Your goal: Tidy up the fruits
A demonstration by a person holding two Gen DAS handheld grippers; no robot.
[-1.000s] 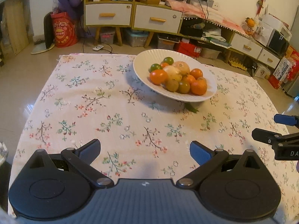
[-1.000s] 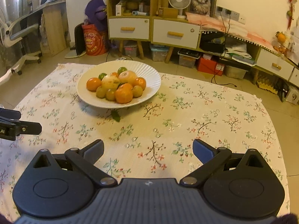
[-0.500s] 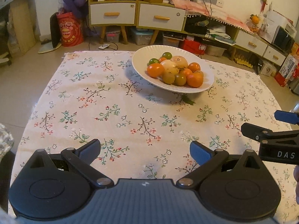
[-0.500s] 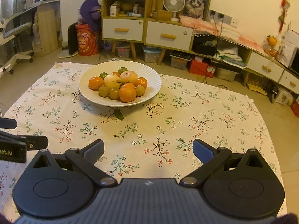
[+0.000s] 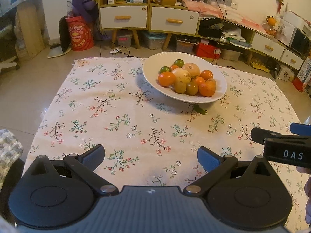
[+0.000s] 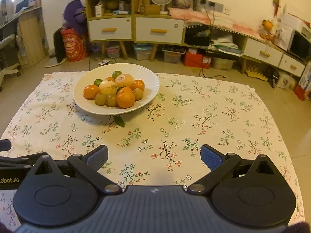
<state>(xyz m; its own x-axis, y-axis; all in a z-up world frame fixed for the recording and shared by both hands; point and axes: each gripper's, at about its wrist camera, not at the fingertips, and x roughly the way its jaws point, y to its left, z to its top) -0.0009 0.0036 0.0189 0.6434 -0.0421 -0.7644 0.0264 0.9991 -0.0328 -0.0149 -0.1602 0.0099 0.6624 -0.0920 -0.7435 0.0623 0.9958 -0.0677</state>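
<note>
Both grippers hang low over the near part of the tabletop [image 5: 81,104], well short of the fruit. On the left gripper [image 5: 150,154] the jaws are spread wide with nothing between them; the right gripper [image 6: 154,156] shows the same wide gap. All the fruits [image 6: 114,90] sit piled in a white bowl [image 6: 149,83] on the floral cloth [image 6: 213,120] toward the far side, oranges in front, two green ones behind, and a green leaf [image 6: 119,121] lies just before the bowl
</note>
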